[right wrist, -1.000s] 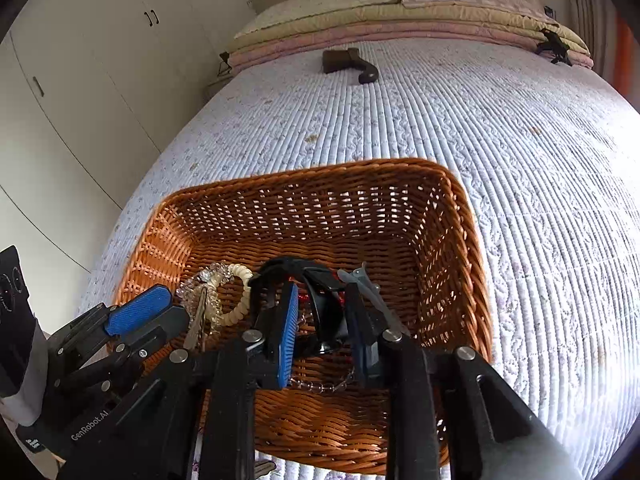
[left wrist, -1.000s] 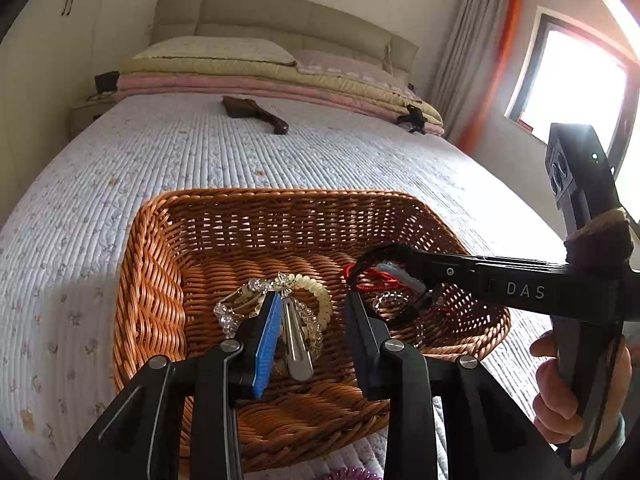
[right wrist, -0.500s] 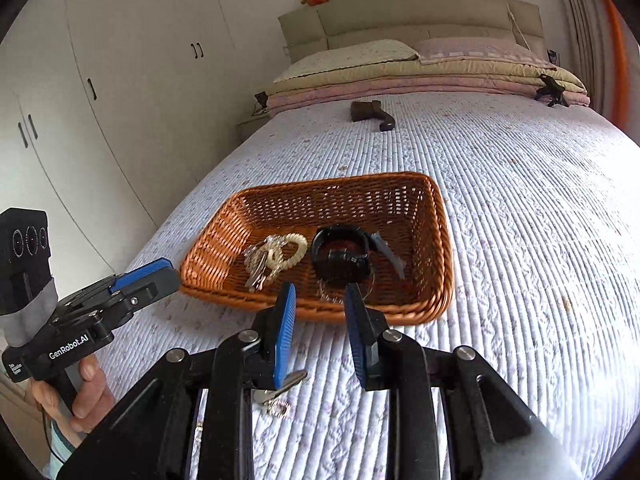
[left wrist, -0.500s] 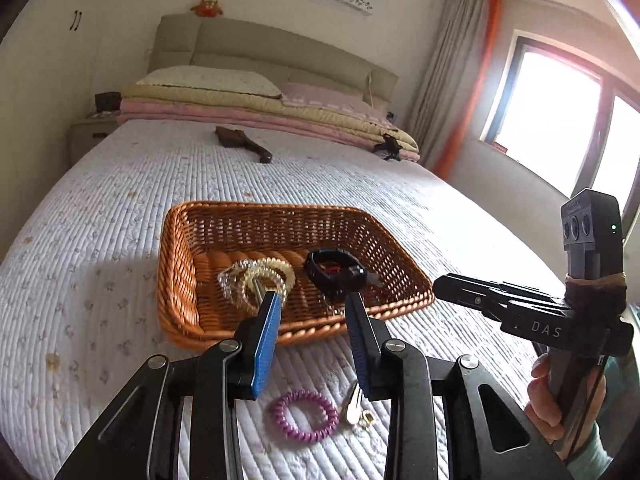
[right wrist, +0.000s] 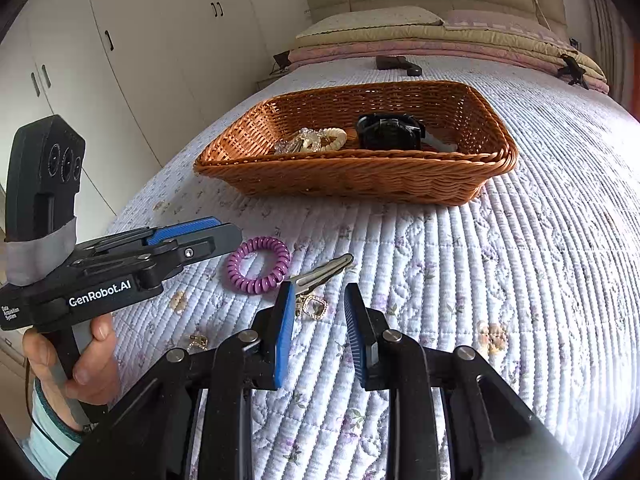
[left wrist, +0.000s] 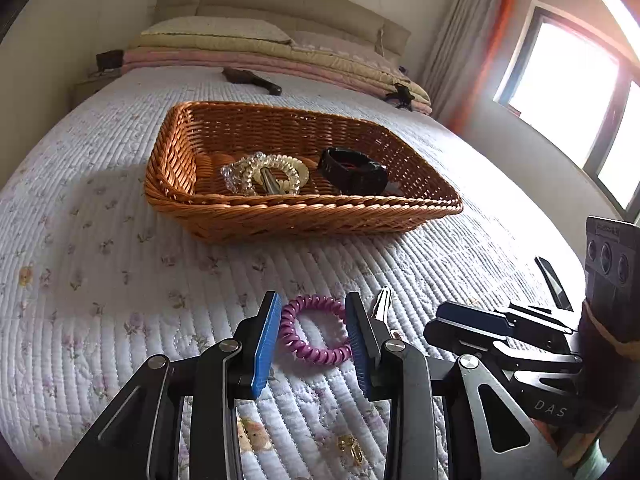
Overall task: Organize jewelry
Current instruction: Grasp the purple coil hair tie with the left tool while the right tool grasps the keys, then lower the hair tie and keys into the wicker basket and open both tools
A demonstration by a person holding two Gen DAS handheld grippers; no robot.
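**Both grippers low over the quilt, basket ahead**

My left gripper [left wrist: 310,336] hung with its fingers spread wide, nothing between the pads but the purple coil hair tie [left wrist: 314,330], which lay flat on the quilt [left wrist: 100,272] inside the gap; I could not tell whether either pad touched it. Just right of the tie lay the silver hair clip [left wrist: 382,304], its long axis running away from me toward the wicker basket [left wrist: 304,216]. In the right wrist view that same clip [right wrist: 324,272] pointed up and to the right, with a small gold piece [right wrist: 314,307] at its near end.

The basket sat farther up the bed. Inside it, from left to right, lay a clear beaded bracelet [left wrist: 240,172], a cream coil tie [left wrist: 286,170] and a black watch [left wrist: 354,176].

My right gripper [right wrist: 318,334] was also open, holding nothing, over bare quilt just beside the clip.

Only the left wrist view showed a small gold earring [left wrist: 350,446] close beneath the left fingers. Only the right wrist view showed my left hand [right wrist: 80,356] on its handle.
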